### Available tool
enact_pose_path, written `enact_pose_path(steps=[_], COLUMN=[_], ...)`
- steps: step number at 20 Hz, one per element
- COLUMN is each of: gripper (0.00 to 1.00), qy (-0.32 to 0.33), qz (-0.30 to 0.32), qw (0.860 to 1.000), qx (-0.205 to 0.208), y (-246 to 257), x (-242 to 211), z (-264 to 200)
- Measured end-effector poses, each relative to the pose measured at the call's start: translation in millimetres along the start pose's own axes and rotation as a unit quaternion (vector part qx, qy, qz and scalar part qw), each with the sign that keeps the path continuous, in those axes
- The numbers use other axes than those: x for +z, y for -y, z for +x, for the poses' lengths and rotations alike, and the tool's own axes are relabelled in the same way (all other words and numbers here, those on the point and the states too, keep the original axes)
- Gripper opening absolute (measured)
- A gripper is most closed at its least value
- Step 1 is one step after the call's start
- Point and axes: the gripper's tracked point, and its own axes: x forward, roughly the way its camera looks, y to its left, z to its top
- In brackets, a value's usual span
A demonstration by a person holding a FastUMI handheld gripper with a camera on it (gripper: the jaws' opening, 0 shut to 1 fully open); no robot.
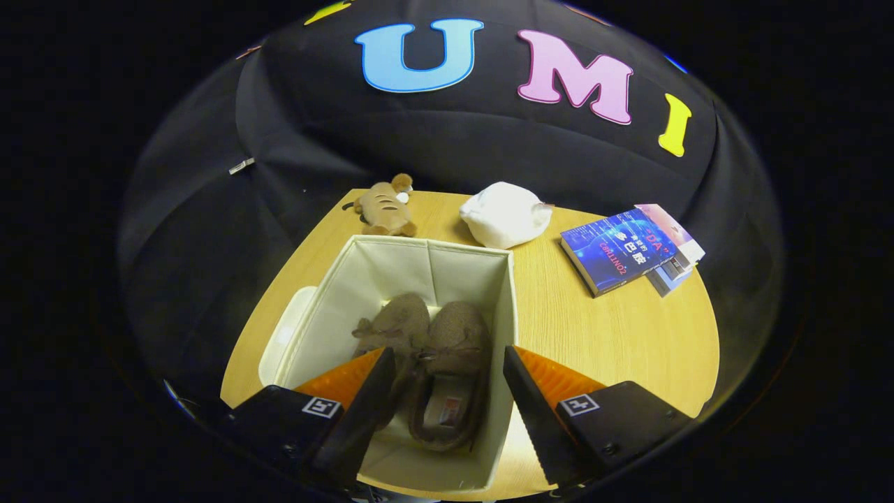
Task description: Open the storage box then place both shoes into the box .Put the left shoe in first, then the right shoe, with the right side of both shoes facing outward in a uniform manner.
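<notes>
Gripper [447,412] is released: its two fingers stand spread wide apart with nothing pressed between them, poised above the near part of the open cream fabric storage box [328,314]. The left finger overlaps the box's near-left interior; the right finger sits over the box's right wall. Between the fingers, down inside the box, lie two brown fuzzy slipper-type shoes side by side, touching along their length, toes pointing away from the gripper. The right-hand shoe [454,370] shows its open heel and pale insole just between the fingertips; the left-hand shoe [394,325] is partly hidden behind the left finger. Which one is the left or right shoe of the pair cannot be told. The box stands upright on a round light-wood table [614,335]. Just beside the box's left wall, left of the left finger, a flat white lid-like piece [283,335] lies on the table. Beyond the fingers, past the box's far wall, a small brown plush toy animal [384,206] rests near the table's far edge, and next to it, to the right, a white crumpled soft bundle [506,213]. Further right, well apart from the box, a blue-covered book [618,248] lies on top of other thin printed items.
</notes>
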Motion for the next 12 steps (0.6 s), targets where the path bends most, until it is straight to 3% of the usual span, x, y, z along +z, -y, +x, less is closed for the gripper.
enact_pose_path(steps=[12], gripper=[0.97], qy=[0.094], qz=[-0.022], qw=[0.994], qx=[0.049], y=[42.8], x=[53.8], z=[-49.2])
